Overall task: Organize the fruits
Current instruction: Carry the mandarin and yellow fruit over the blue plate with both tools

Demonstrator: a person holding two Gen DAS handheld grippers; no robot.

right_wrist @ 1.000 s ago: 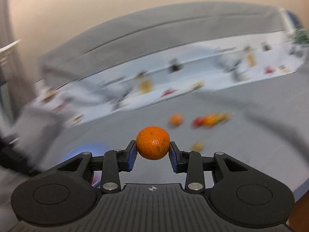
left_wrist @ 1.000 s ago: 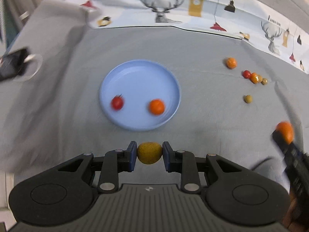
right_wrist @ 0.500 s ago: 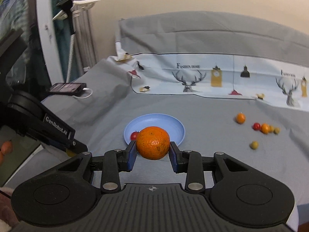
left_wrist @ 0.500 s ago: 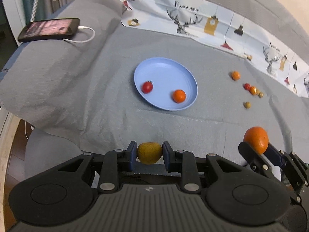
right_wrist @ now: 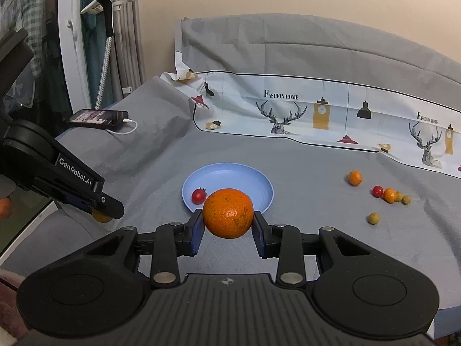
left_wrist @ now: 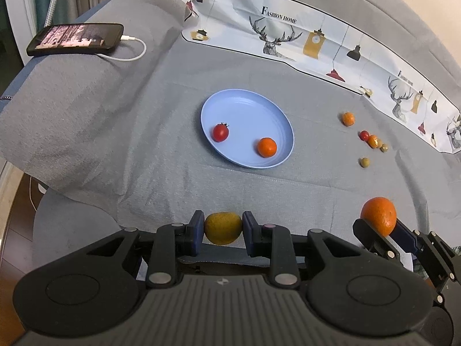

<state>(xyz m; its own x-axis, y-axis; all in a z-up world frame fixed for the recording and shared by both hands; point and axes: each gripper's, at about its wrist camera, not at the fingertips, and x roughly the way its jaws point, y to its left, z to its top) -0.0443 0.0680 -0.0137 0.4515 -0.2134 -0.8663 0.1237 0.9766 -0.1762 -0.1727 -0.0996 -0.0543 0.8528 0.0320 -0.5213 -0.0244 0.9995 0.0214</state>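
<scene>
My left gripper (left_wrist: 223,227) is shut on a yellow-green fruit (left_wrist: 223,228) above the near edge of the grey cloth. My right gripper (right_wrist: 228,214) is shut on a large orange (right_wrist: 228,212); that orange also shows in the left wrist view (left_wrist: 379,215). A light blue plate (left_wrist: 247,106) lies ahead in the middle, with a red cherry tomato (left_wrist: 220,132) and a small orange (left_wrist: 267,147) on it. Several small fruits lie loose on the cloth to the right of the plate: an orange one (left_wrist: 348,118), a red one (left_wrist: 364,135) and a yellow-green one (left_wrist: 364,162).
A phone (left_wrist: 76,39) on a white charging cable lies on a raised fold at the far left. A printed white cloth (left_wrist: 317,43) runs along the back. The bed edge drops off at the near left; a garment steamer (right_wrist: 105,28) stands beyond.
Both grippers have pulled back and up from the plate, fruit still held. The view has widened to take in the phone and the bed edge. The motion blur has gone.
</scene>
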